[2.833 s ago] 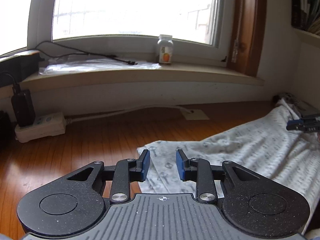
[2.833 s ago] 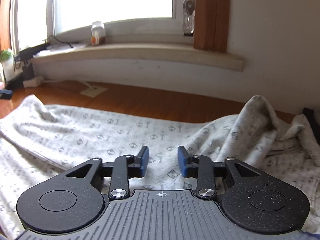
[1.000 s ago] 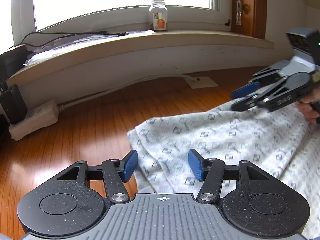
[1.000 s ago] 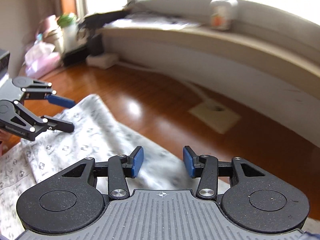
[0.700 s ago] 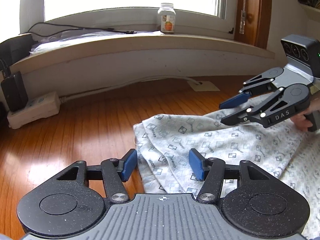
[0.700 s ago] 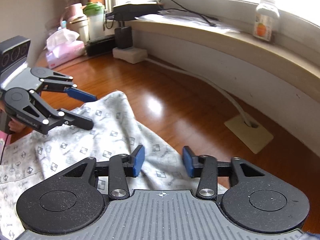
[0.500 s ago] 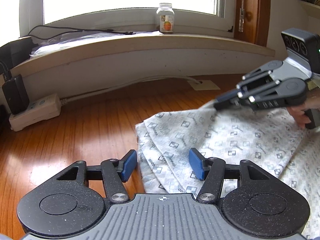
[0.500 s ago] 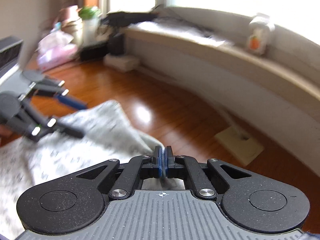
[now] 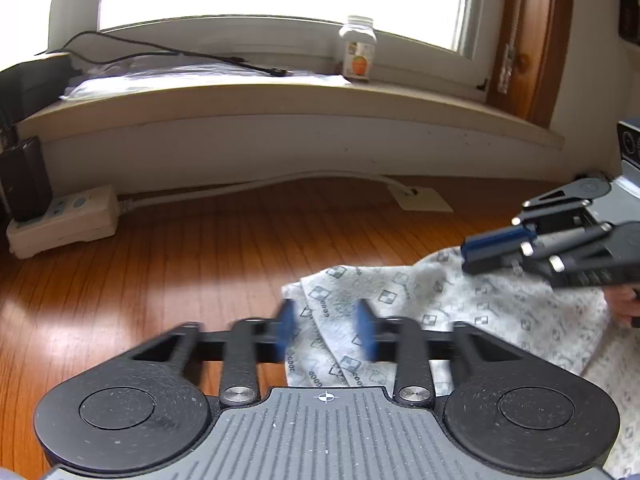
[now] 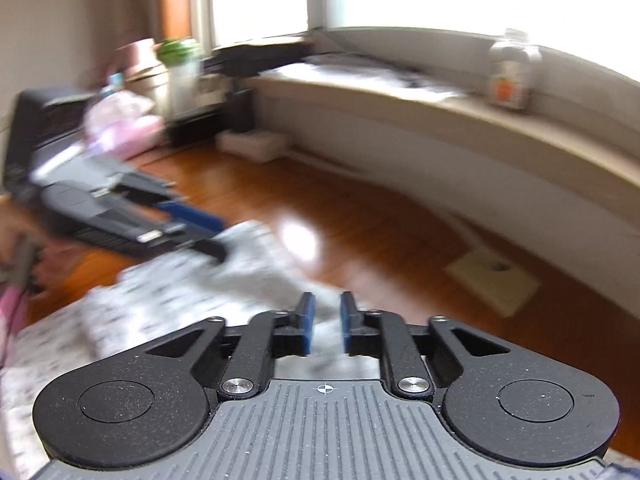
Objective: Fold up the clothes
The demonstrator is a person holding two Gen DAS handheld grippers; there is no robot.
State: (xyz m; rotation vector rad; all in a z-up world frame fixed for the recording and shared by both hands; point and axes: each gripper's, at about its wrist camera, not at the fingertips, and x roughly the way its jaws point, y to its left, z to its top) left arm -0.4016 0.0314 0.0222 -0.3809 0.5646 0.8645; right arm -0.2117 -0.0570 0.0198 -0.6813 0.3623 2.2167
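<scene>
A white garment with a small grey square print (image 9: 500, 312) lies on the wooden floor, its folded corner pointing left. My left gripper (image 9: 326, 332) is low over that corner. Its blue pads are blurred and closing, with the cloth between them and a gap still showing on each side. My right gripper (image 10: 326, 328) is at the garment's (image 10: 168, 292) far edge; its jaws are opening, and blurred cloth shows in the narrow gap. The left wrist view shows the right gripper (image 9: 480, 252) just above the cloth's upper edge. The right wrist view shows the left gripper (image 10: 208, 236) at the left.
A white power strip (image 9: 64, 220) and its cable lie by the wall at the left. A floor outlet plate (image 9: 420, 198) sits beyond the garment. A jar (image 9: 358, 50) stands on the window sill. A pink pack (image 10: 120, 128) and containers stand far left. A hand (image 9: 624, 308) holds the right gripper.
The left gripper's jaws have narrowed around the cloth's corner. The right gripper's jaws, shut on the cloth's edge half a second ago, now stand slightly apart.
</scene>
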